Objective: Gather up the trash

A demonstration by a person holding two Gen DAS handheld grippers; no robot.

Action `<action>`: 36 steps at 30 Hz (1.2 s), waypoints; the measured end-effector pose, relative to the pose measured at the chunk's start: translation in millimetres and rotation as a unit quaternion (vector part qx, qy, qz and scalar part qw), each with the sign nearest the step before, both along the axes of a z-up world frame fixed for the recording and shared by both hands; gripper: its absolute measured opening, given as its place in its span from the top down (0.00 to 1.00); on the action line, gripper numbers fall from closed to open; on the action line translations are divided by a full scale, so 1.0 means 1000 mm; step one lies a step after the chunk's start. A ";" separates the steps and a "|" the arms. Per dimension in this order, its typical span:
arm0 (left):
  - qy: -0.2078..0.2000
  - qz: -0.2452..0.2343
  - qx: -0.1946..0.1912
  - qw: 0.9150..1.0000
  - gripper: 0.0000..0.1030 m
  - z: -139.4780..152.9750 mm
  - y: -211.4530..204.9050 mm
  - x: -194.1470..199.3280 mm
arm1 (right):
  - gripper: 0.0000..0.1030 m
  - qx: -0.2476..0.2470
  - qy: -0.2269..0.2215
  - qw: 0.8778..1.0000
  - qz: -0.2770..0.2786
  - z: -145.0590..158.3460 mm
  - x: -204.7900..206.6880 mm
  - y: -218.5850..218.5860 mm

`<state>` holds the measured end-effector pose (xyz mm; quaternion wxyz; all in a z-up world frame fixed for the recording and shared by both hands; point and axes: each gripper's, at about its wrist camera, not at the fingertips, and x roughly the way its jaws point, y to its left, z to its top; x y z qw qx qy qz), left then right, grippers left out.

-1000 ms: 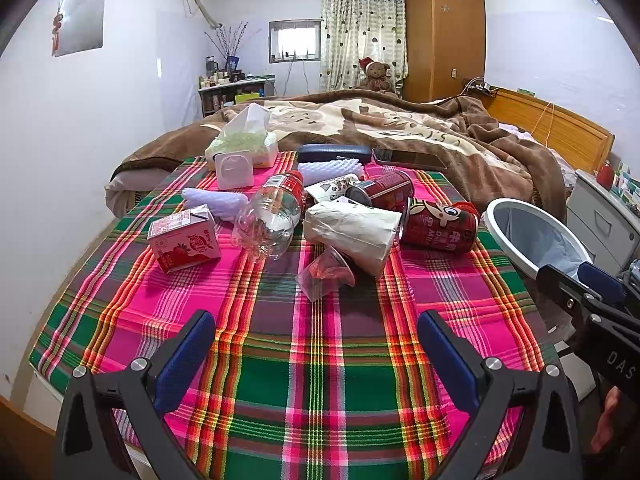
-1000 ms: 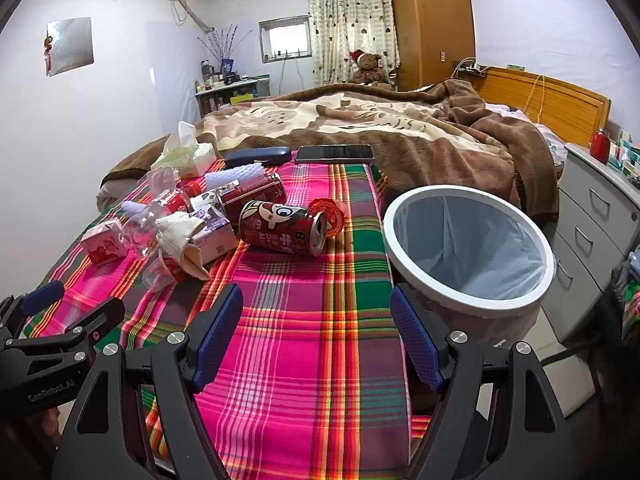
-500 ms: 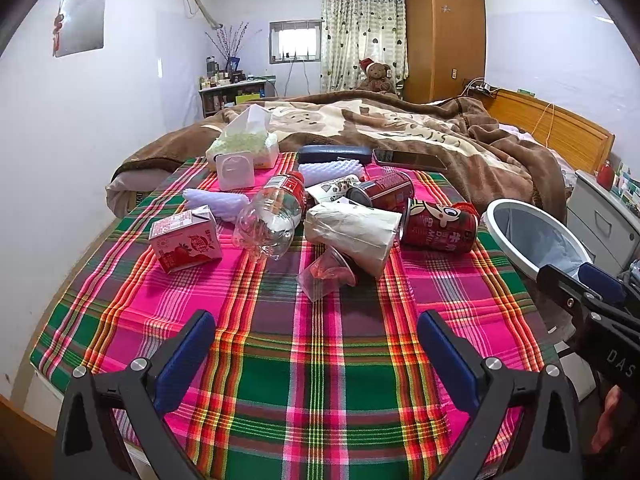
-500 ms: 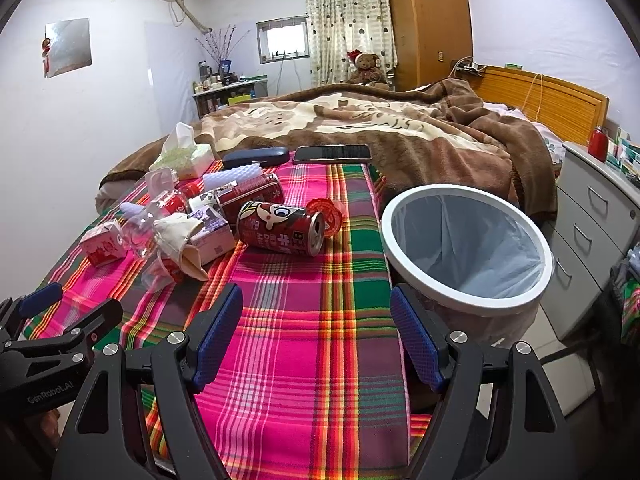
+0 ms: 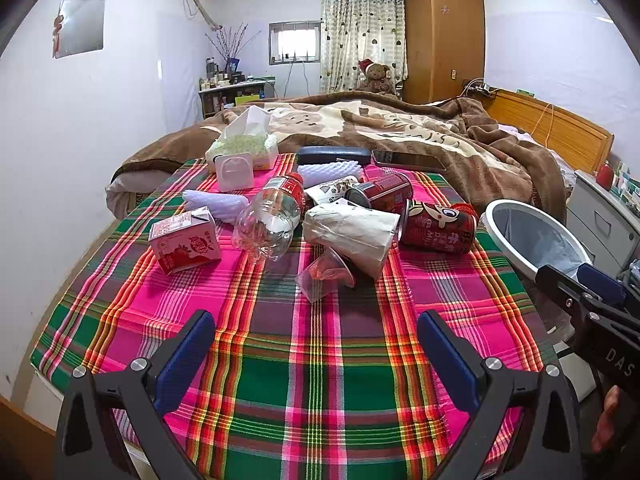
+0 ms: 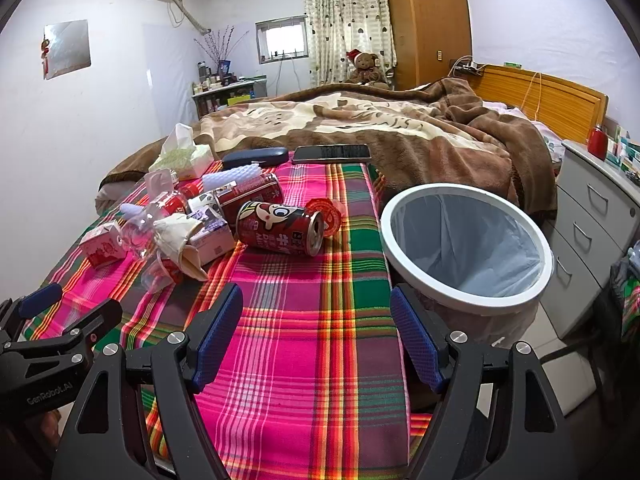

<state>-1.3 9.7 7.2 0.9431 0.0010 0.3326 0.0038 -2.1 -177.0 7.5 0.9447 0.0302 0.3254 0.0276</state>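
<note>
Woven plaid cloth (image 5: 320, 380) is matt. Can (image 5: 438, 229) is glossy printed metal. Bottle (image 5: 270, 222) is clear, crumpled plastic. Carton (image 5: 185, 239) is printed paperboard. Bag (image 5: 352, 234) is creased matt paper. Bin (image 6: 468, 308) has a smooth white plastic rim. Blanket (image 6: 400, 136) is fleecy.

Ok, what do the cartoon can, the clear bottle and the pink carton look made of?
Cartoon can: likely thin metal, glossy print, silvery rim. Clear bottle: transparent plastic; you see through it, dented. Pink carton: probably coated paperboard, with folded edges and matte print.
</note>
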 end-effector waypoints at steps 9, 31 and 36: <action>-0.001 0.000 0.000 1.000 0.01 0.000 0.000 0.000 | 0.25 0.000 -0.001 1.000 -0.001 0.001 0.000 -0.001; 0.000 -0.001 0.001 1.000 0.01 0.002 -0.001 -0.001 | 0.25 0.000 -0.002 1.000 0.000 0.002 0.000 -0.004; 0.001 0.003 -0.003 1.000 0.01 0.002 0.005 0.006 | 0.25 -0.002 -0.003 1.000 0.016 0.000 0.012 -0.001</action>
